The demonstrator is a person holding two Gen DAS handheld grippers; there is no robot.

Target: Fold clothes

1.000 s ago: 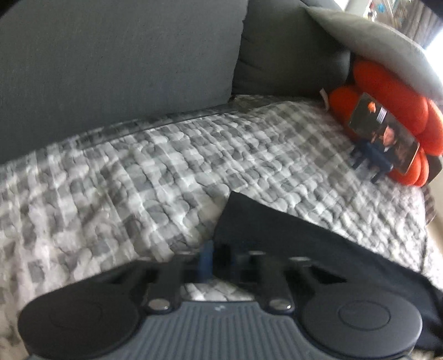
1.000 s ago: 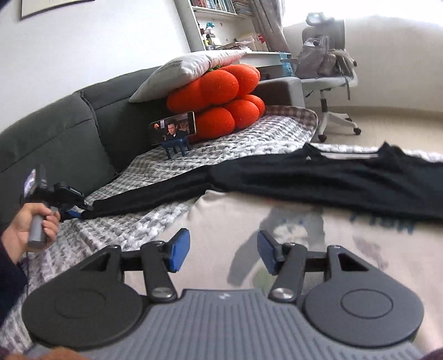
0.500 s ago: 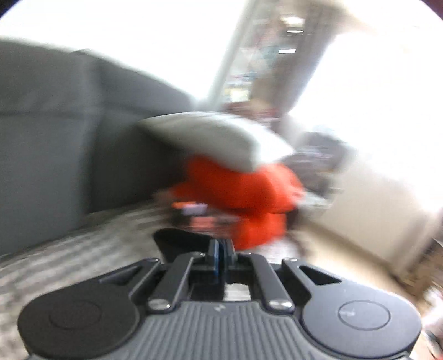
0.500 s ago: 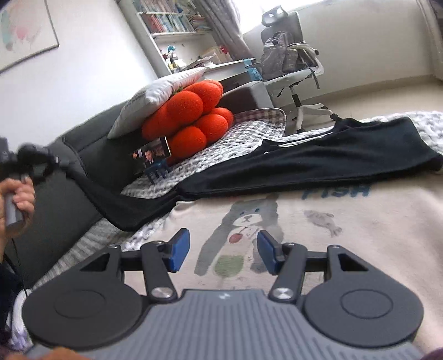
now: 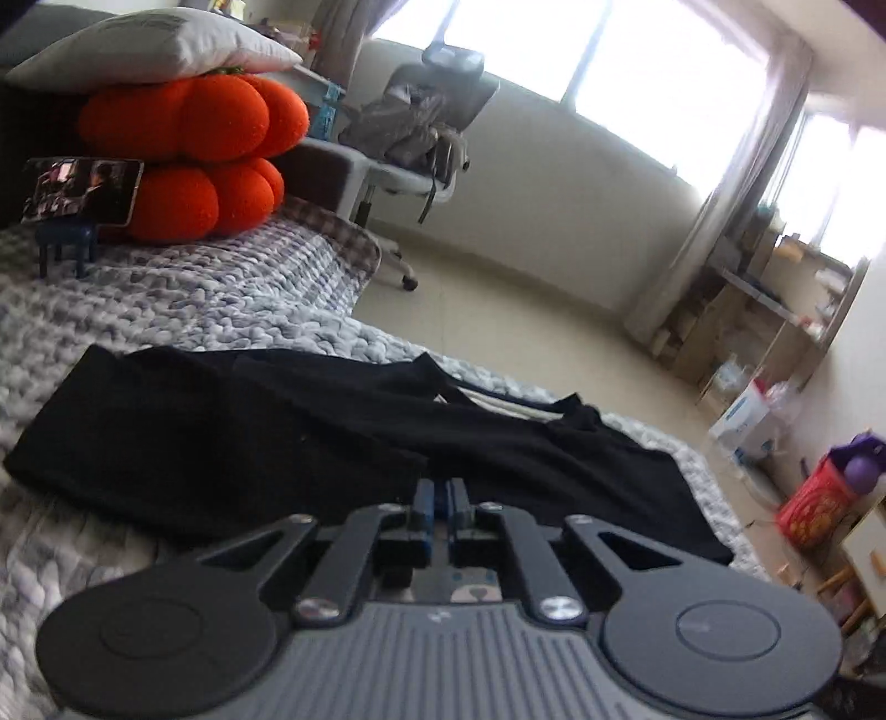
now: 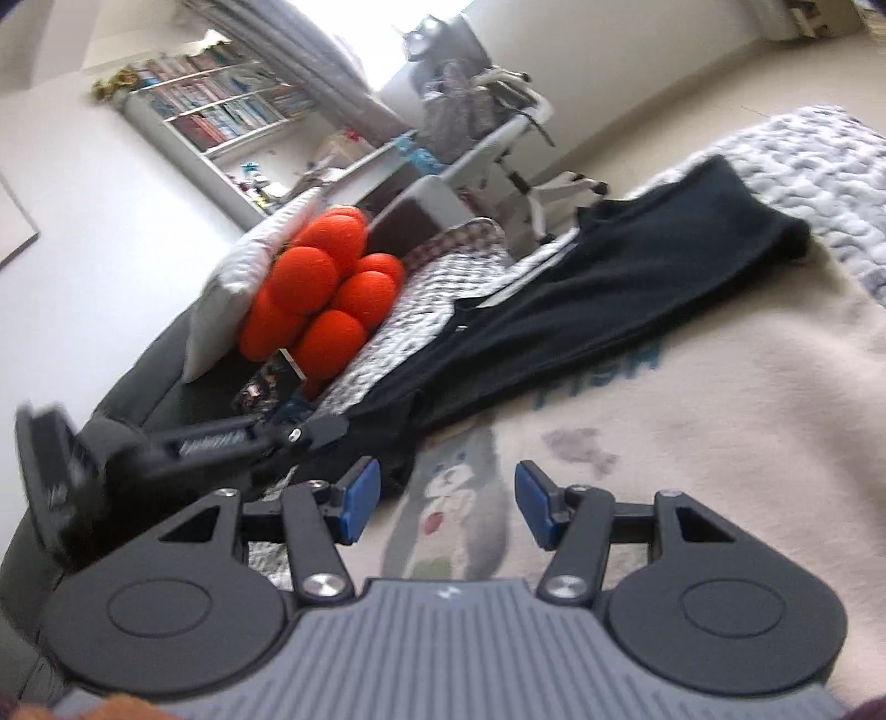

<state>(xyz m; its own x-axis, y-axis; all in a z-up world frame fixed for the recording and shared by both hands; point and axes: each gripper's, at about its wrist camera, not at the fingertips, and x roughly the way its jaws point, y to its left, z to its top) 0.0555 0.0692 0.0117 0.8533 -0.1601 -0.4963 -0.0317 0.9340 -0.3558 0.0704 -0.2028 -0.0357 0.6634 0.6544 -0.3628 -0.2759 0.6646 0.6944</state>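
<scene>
Black garment, soft, limp and light, lies across the cream shirt on the quilt, best taken by an edge; left gripper pinches its fold, right gripper hovers open.

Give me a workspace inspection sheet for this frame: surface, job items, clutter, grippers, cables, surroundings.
Surface: grey-and-white blanket covering a dark sofa.
Job's things: black garment lying long across the blanket, one end doubled over; cream sweatshirt with a bear print spread flat beside it, its upper edge under the black garment.
Clutter: orange cushion with a white pillow on top; phone on a small blue stand.
Grippers: left gripper with jaws shut on an edge of the black garment; right gripper with jaws open, nothing between them, above the sweatshirt.
Cables: nothing seen.
Surroundings: office chair with a bag on it, bookshelf, bright windows, boxes on the floor.
</scene>
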